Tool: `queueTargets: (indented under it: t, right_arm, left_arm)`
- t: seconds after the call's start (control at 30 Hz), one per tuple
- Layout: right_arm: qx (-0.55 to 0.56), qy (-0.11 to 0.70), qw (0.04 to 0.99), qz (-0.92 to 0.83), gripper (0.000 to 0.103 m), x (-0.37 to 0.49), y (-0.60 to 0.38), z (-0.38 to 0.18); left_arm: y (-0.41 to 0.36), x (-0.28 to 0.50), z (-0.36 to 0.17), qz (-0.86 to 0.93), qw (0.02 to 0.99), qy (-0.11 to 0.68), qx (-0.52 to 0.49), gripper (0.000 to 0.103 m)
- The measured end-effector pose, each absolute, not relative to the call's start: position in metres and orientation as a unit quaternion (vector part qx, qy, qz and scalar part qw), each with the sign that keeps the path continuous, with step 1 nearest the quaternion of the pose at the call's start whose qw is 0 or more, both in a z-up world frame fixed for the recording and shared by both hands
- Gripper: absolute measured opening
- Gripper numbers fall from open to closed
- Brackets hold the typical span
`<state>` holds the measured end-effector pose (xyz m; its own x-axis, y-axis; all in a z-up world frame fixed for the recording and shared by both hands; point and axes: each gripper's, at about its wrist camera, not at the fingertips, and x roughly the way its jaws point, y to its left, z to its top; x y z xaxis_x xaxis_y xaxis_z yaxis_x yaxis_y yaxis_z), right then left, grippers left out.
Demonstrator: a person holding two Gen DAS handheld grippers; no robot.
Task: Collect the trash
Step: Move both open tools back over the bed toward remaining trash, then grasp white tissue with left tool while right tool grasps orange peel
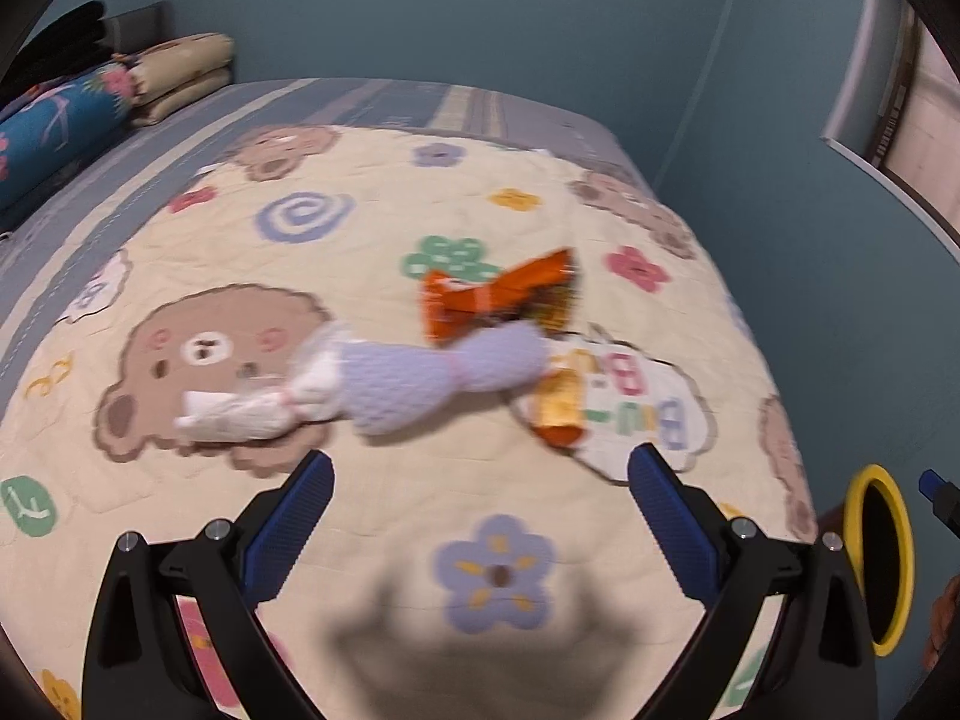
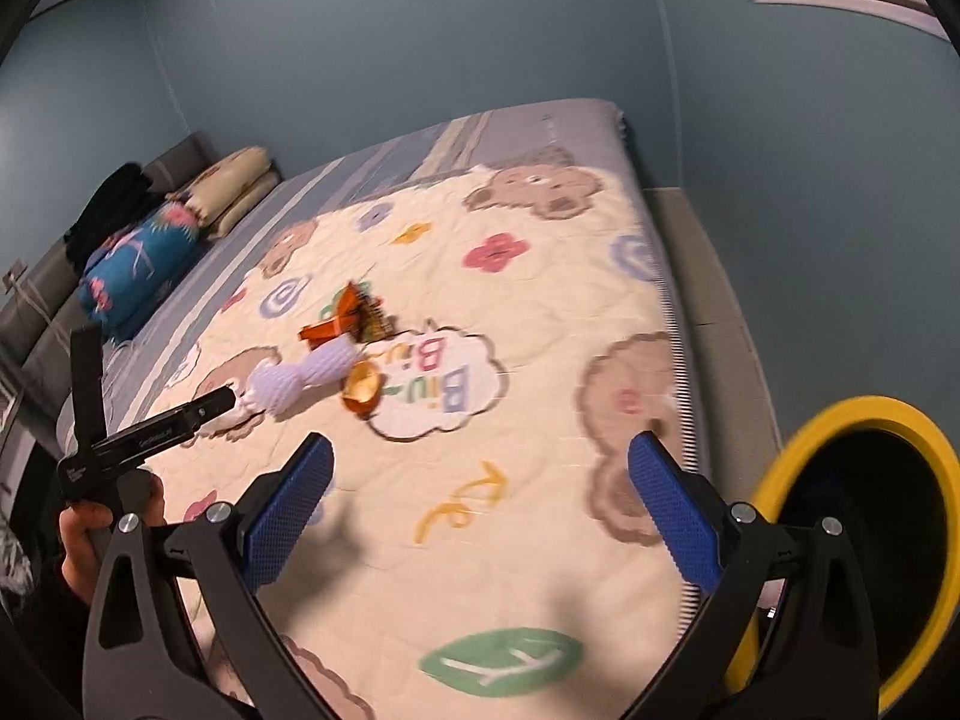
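Note:
A small heap of trash lies mid-quilt on the bed. It holds a crumpled orange wrapper (image 1: 498, 294) (image 2: 342, 324), a lavender foam net sleeve (image 1: 444, 378) (image 2: 306, 384), a white crumpled tissue (image 1: 240, 414) and a gold-orange wrapper (image 1: 561, 408) (image 2: 363, 390). My left gripper (image 1: 480, 468) hangs open just short of the heap, nothing between its blue pads. My right gripper (image 2: 480, 450) is open wide and empty, further back over the quilt. In the right wrist view a hand (image 2: 90, 534) holds the left gripper, whose finger (image 2: 198, 411) covers the tissue.
A black bin with a yellow rim (image 2: 864, 528) (image 1: 879, 558) stands at the bed's right edge, close to my right gripper. A folded blue floral blanket (image 1: 54, 120) and cream pillows (image 1: 186, 72) lie at the headboard. Teal walls enclose the bed behind and to the right.

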<state>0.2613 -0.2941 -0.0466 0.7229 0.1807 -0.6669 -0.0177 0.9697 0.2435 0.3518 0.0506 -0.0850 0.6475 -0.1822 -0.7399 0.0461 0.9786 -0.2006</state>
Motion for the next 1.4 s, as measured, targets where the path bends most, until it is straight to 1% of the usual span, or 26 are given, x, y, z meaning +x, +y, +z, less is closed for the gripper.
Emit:
queueTargets:
  t: [0.37,0.67,1.03,1.33,1.37,1.4]
  right_arm:
    - [0.067,0.388,0.912,0.115,0.095,0.316,-0.211,-0.075]
    - [0.048,0.424,0.895,0.131,0.095,0.368,-0.167,-0.119]
    - [0.016,0.435,0.891,0.124,0.094,0.423,-0.141,-0.161]
    - [0.020,0.445,0.889,0.105,0.094,0.456,-0.128,-0.189]
    - [0.022,0.448,0.888,0.103,0.091,0.459,-0.127,-0.192]
    - [0.024,0.450,0.887,0.101,0.085,0.462,-0.128,-0.196]
  left_arm:
    - [0.142,0.374,-0.110,0.014,0.899,0.425,-0.107,0.095]
    - [0.199,0.393,-0.147,0.063,0.878,0.443,-0.172,0.095]
    - [0.221,0.421,-0.186,0.093,0.851,0.453,-0.249,0.095]
    - [0.202,0.439,-0.199,0.095,0.859,0.442,-0.241,0.095]
    - [0.199,0.439,-0.199,0.094,0.861,0.441,-0.236,0.095]
    - [0.195,0.439,-0.199,0.092,0.864,0.439,-0.230,0.095]
